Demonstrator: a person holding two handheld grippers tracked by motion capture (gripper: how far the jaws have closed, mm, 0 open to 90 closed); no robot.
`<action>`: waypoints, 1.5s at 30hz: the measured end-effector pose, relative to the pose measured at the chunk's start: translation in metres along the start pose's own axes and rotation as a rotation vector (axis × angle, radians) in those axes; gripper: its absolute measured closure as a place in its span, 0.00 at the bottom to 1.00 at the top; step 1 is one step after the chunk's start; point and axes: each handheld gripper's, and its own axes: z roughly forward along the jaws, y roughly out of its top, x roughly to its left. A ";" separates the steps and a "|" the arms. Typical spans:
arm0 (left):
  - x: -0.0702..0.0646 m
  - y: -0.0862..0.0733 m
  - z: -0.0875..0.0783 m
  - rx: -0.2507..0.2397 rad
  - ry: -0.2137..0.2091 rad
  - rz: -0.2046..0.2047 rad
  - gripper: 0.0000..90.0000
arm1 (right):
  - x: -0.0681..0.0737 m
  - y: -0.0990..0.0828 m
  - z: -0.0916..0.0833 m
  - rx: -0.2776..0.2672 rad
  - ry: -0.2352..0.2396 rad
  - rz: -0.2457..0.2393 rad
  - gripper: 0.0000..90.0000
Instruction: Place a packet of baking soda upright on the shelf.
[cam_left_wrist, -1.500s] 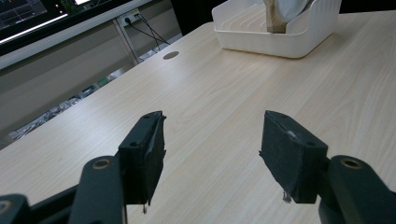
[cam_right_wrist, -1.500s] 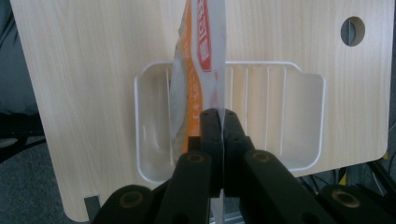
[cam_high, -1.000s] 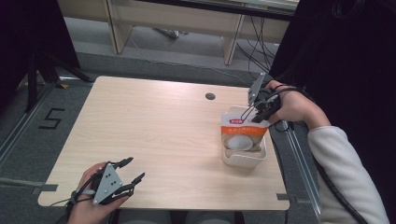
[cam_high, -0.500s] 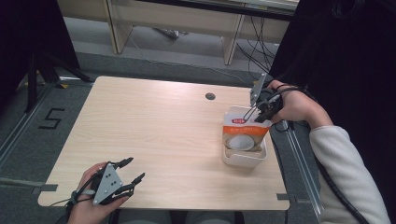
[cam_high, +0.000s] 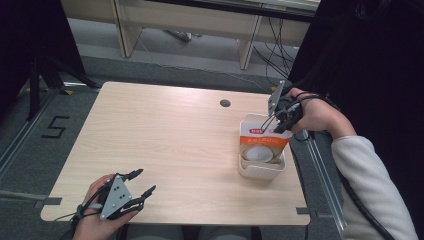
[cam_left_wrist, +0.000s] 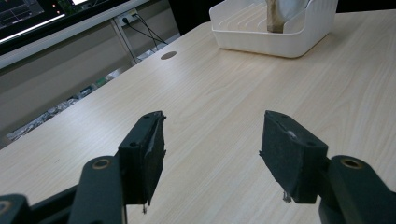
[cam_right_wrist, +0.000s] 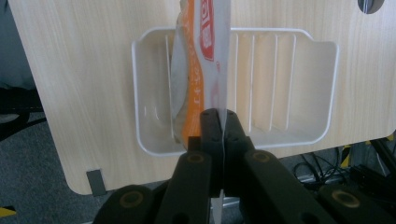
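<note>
Right hand-held gripper (cam_high: 275, 121) sat over the right edge of the light wood-grain bench (cam_high: 165, 145), toward the far right corner, jaws clamped on the top edge of an orange-and-white plastic food packet (cam_high: 261, 142). Packet stood upright in a white ribbed plastic tray (cam_high: 260, 171) near the bench's right edge.

High view gave the packet's face: orange band, round pale contents, small red label near the top. Right gripper view looked down the packet edge-on instead; the thin clear seal ran between the two closed pads (cam_right_wrist: 211, 128), orange packet (cam_right_wrist: 191, 70) bulging to one side, the white tray (cam_right_wrist: 299, 135) below it with its inner ribs showing, most slots bare. That view also caught the bench edge and a grey floor (cam_right_wrist: 32, 186) beyond.

Left hand-held gripper (cam_high: 139, 184) was at the near left corner of the bench, held in a hand (cam_high: 97, 220), grey three-cornered plate on top, well apart from the tray. Left gripper view showed what the high view could not settle: jaws spread wide, nothing between the black pads (cam_left_wrist: 142, 156), bare bench (cam_left_wrist: 210, 93) beneath. Far off in that view sat the tray (cam_left_wrist: 275, 37), low-angle, with the packet's lower part (cam_left_wrist: 275, 16) standing in it. A round grommet hole (cam_high: 225, 103) lay near the bench's far edge.
</note>
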 end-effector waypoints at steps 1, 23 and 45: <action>0.000 0.000 0.000 0.001 -0.001 0.000 0.43 | -0.001 0.000 0.001 0.002 0.001 -0.007 1.00; -0.001 0.001 0.001 0.004 -0.007 0.001 0.43 | 0.004 0.008 -0.007 -0.030 -0.105 0.081 0.74; -0.002 0.000 0.001 0.008 -0.013 0.002 0.43 | 0.061 0.051 0.010 -0.358 -0.137 0.110 0.67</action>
